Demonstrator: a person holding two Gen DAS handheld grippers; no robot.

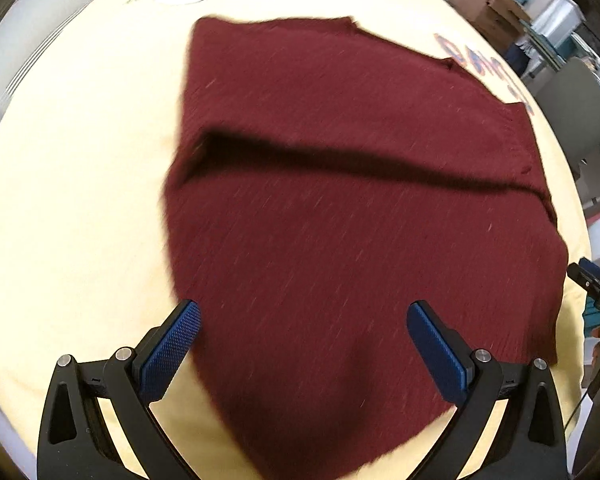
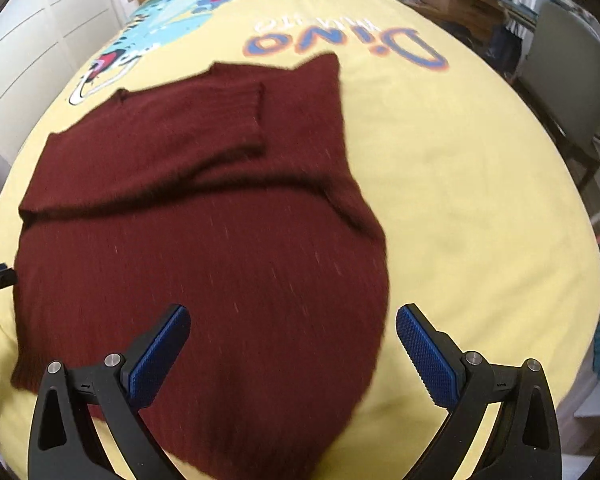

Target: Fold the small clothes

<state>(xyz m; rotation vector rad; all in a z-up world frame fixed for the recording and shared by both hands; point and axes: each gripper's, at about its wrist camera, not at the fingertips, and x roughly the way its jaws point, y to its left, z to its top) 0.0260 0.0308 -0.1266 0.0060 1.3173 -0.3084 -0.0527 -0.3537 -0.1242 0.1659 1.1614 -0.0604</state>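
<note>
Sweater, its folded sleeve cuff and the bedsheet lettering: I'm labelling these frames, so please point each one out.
sweater (image 1: 340, 248), left wrist view, middle of the front panel
sleeve cuff (image 2: 256, 120), right wrist view, ribbed end lying across the sweater
lettering (image 2: 340, 46), right wrist view, blue letters on the yellow sheet

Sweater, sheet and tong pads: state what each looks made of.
Maroon sweater: a soft matte knit, probably wool or acrylic, with ribbed cuff lines. Yellow sheet: smooth printed woven cloth, likely cotton. Blue pads on the right tongs: rubbery or plastic, with a fine knurled grid.
</note>
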